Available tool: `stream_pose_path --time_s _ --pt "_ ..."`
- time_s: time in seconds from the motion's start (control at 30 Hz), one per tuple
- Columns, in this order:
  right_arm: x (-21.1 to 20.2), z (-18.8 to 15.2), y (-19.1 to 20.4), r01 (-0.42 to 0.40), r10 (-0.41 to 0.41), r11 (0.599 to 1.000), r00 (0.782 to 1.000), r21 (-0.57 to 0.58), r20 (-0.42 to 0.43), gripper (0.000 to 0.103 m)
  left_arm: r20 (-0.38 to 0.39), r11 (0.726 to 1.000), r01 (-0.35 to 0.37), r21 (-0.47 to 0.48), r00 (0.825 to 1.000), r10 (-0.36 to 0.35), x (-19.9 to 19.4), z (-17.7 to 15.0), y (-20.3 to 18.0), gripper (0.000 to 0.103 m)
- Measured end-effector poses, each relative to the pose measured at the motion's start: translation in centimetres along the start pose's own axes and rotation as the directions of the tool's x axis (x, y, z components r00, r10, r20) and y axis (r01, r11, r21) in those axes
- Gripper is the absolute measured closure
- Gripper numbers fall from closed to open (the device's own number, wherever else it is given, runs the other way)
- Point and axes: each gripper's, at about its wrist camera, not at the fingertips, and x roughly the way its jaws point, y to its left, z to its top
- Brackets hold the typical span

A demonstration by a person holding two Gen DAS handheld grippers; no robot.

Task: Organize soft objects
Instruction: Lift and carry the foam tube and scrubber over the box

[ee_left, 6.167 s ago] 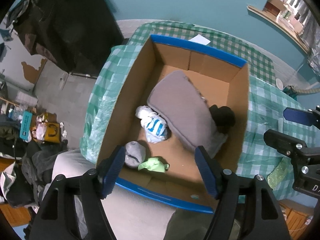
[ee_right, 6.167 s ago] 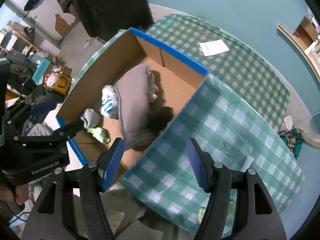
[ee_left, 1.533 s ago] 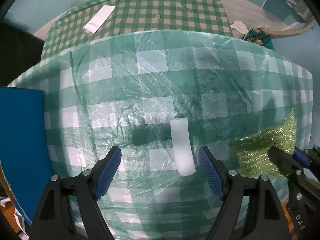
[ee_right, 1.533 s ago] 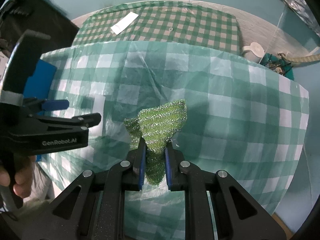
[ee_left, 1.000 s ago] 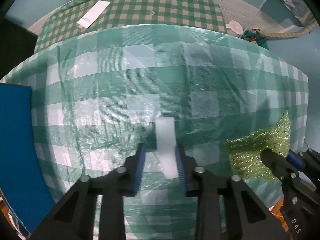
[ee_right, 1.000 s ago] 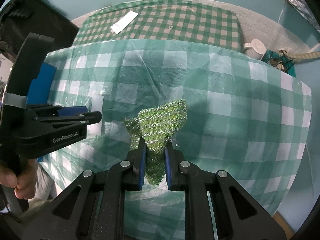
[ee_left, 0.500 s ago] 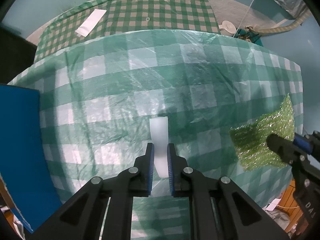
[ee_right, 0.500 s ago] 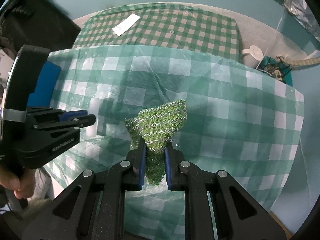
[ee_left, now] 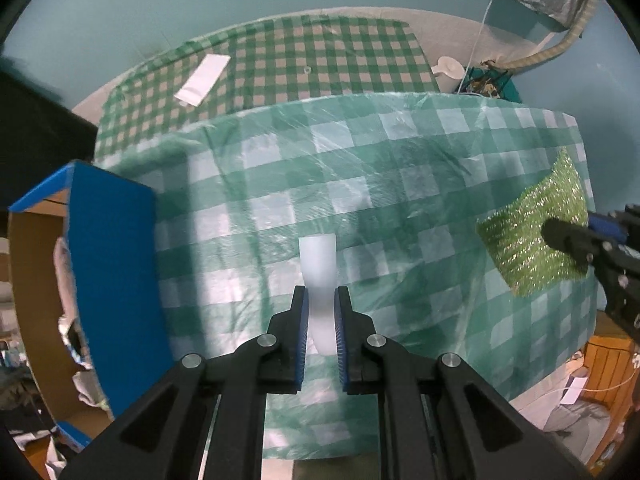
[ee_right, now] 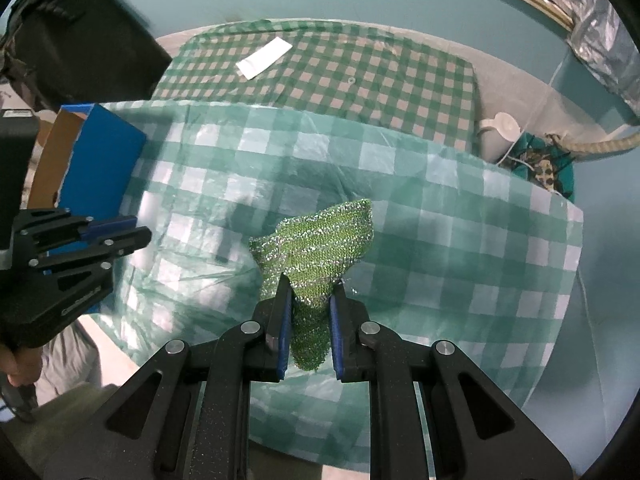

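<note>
Item 1: my left gripper [ee_left: 321,322] is pinching a pale white strip [ee_left: 318,276] between its blue pads [ee_left: 303,334]; the strip is standing up out of the jaws, lifted over the near half of the table.

Item 2: my right gripper [ee_right: 308,322] is clamping a sparkly green cloth [ee_right: 316,250], bunched at the jaws and fanning out above them. In the left wrist view that same cloth [ee_left: 536,236] is hanging at the table's right edge, with the right gripper's fingers [ee_left: 568,240] crossing it.

Item 3: the table, under a glossy green-and-white checked plastic cover [ee_left: 360,184], is lying beneath both grippers. Its wrinkled surface is showing bare from the near edge to the far edge; the right edge is dropping away just beyond the green cloth.

Item 4: a cardboard box with blue-taped flaps [ee_left: 112,272] is standing against the table's left edge, its blue flap [ee_right: 100,164] rising beside the cover. Pale items are showing inside, too blurred for me to name. My left gripper [ee_right: 116,236] is sitting just right of that flap in the right wrist view.

Item 5: past the far edge, a second surface with a smaller green check cloth [ee_right: 340,72] is carrying a white paper slip [ee_right: 264,58] toward its far left corner.

Item 6: a white jug [ee_right: 500,130] is standing off the far right corner, beside a tangle of clutter I cannot make out.
</note>
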Motion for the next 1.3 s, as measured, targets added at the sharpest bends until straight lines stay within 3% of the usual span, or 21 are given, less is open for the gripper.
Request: stream_pose_path --time_s 0.57,1.3 --pt "-3.0 0.6 5.2 0.005 -0.004 0.999 1.000 -0.053 0.015 0.088 0.087 0.999 -0.029 -0.030 0.996 0.032 -5.1 -3.1 3.0 0.091" --pt "-4.3 2.4 16.2 -0.051 0.058 0.981 0.998 -0.187 0.033 0.088 0.122 0.981 -0.039 -0.188 0.991 0.063 -8.5 -7.6 12.4 0.091"
